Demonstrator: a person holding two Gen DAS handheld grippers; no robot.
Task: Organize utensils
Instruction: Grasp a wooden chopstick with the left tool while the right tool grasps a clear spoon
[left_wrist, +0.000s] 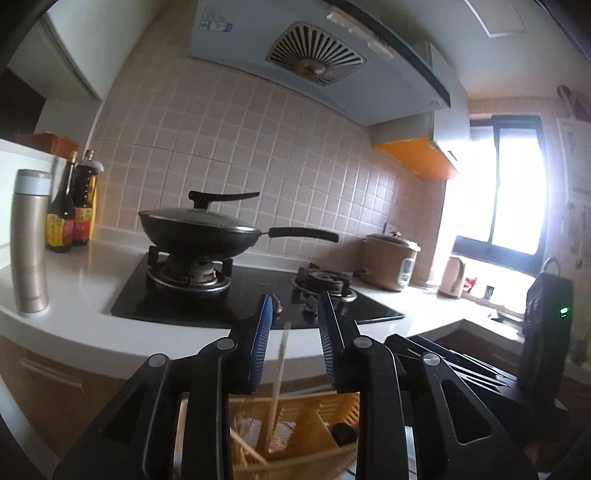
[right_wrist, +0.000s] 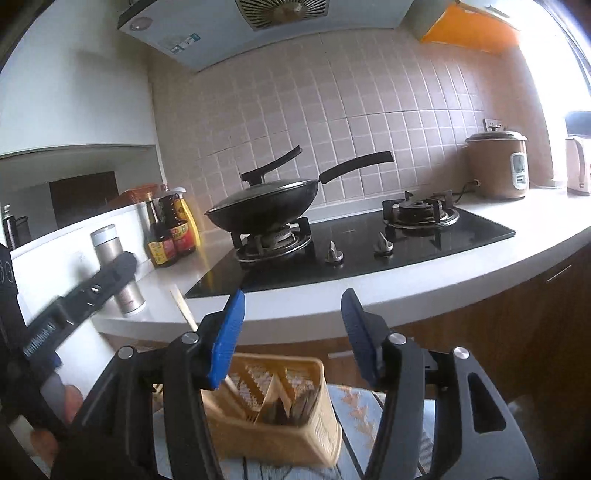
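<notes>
Blue-padded jaws of our left gripper (left_wrist: 295, 332) stood parted at lower centre, a pale chopstick (left_wrist: 280, 363) upright in the gap, blurred; we could not tell if a pad touched it. Its lower end reached into the yellow utensil basket (left_wrist: 295, 424) at the bottom edge. Our right gripper (right_wrist: 291, 332) held its jaws wide and empty above that basket (right_wrist: 280, 410). We judged a chopstick drop in hand. Next: another utensil must be found; none lay loose on the worktop (right_wrist: 369, 295) in view.
</notes>
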